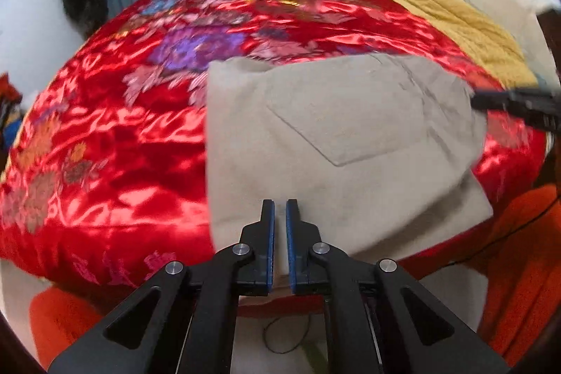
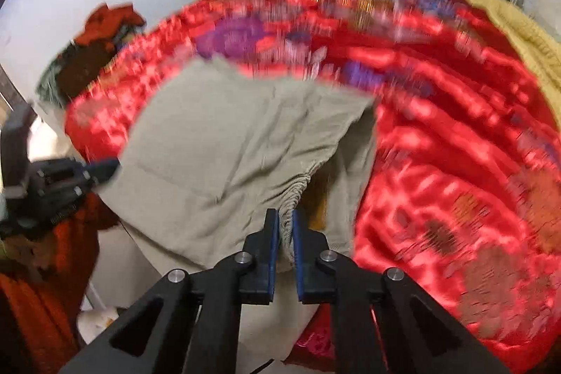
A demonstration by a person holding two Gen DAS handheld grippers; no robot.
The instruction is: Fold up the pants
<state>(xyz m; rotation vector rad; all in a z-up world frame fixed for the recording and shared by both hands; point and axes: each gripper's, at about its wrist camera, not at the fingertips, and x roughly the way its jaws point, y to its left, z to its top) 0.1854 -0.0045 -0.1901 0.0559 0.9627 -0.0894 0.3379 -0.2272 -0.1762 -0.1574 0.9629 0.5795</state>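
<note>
Both grippers carrying a fold of the beige pants across the bed

Nearest, the left gripper [image 1: 279,204] is pinched on the pants' [image 1: 336,128] near edge and the right gripper [image 2: 285,214] nips the gathered waistband [image 2: 298,190]; the pants lie half-folded, back pocket [image 1: 345,125] up, on the red satin quilt [image 1: 105,128], a yellow blanket [image 1: 455,13] beyond. Next, probably: lay the held edges square, then let go.
</note>
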